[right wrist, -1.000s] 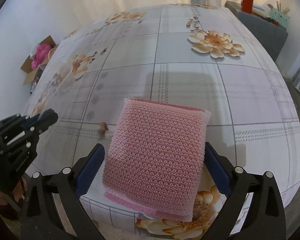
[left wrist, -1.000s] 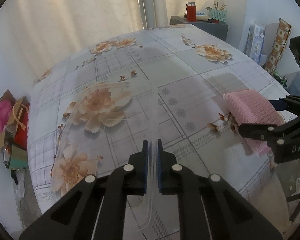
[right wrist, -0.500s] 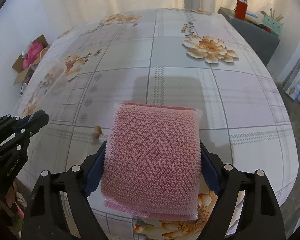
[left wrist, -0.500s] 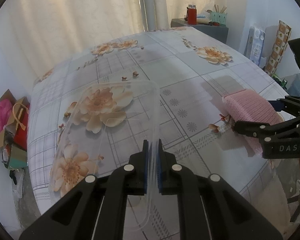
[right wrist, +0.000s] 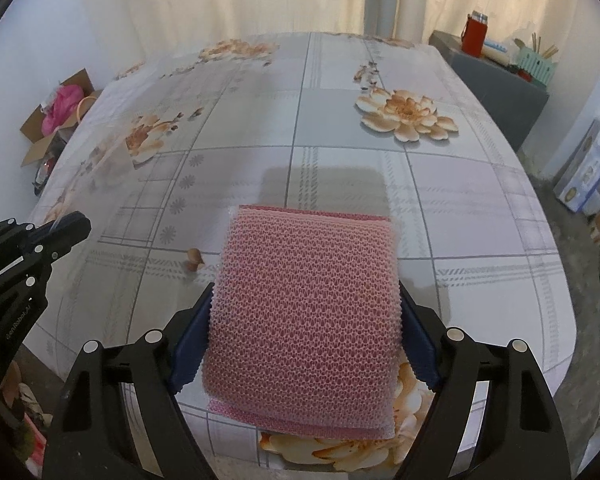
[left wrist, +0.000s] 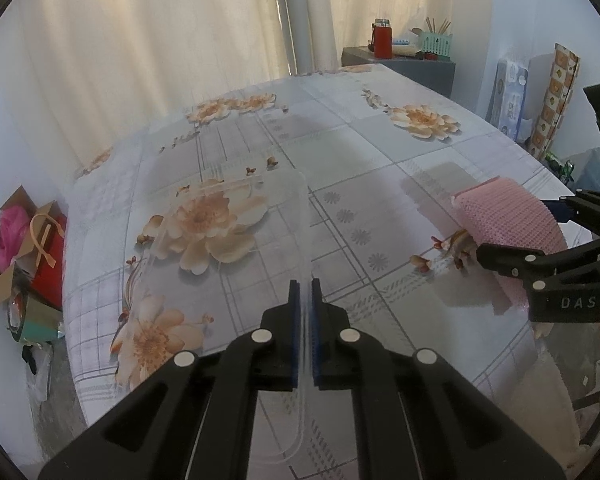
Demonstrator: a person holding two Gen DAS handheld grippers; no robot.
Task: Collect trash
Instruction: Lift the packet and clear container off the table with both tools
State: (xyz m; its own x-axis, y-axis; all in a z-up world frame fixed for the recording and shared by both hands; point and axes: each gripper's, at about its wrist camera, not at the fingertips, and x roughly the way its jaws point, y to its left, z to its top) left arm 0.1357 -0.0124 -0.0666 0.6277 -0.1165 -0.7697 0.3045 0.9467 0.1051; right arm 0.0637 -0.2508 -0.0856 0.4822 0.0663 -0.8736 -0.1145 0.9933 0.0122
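Pink honeycomb-mesh foam pad (right wrist: 304, 316), squeezed between the right gripper (right wrist: 304, 344) jaws, should lift level, while the left gripper (left wrist: 305, 308) stays clenched on the clear plastic tray (left wrist: 228, 216).

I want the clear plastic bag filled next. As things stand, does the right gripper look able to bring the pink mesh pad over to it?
Probably yes. The right gripper is clamped on the pink mesh pad, and only bare tablecloth lies between it and the clear bag pinched by the left gripper.
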